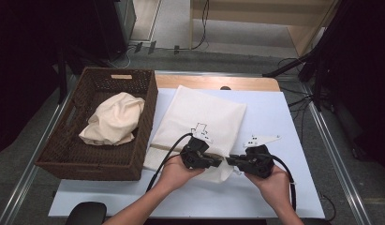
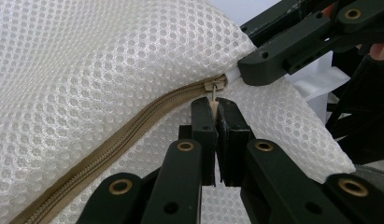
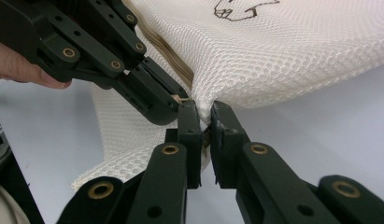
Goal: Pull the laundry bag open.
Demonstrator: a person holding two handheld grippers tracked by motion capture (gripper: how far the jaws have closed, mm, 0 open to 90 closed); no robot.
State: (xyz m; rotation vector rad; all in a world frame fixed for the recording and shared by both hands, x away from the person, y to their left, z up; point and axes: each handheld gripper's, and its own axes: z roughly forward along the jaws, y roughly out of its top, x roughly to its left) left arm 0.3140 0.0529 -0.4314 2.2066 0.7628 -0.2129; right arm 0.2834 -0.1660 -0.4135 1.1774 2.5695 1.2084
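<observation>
A white mesh bag (image 1: pixel 199 117) with a small black drawing lies on the pale table mat. Its tan zipper (image 2: pixel 133 126) runs to a metal slider (image 2: pixel 215 85) at the near corner. In the left gripper view, my left gripper (image 2: pixel 216 105) is shut on the slider's small pull tab (image 2: pixel 212 99). My right gripper (image 3: pixel 206 114) is shut on the mesh bag's (image 3: pixel 292 46) corner just beyond the slider and lifts the fabric a little. In the high view the left gripper (image 1: pixel 220 161) and the right gripper (image 1: pixel 231 161) meet tip to tip at the bag's near edge.
A dark wicker basket (image 1: pixel 87 168) stands at the left, close beside the bag, with a crumpled cream cloth (image 1: pixel 114 119) in it. The table's metal rails run along both sides. A dark rounded object (image 1: pixel 87 213) sits at the near left edge.
</observation>
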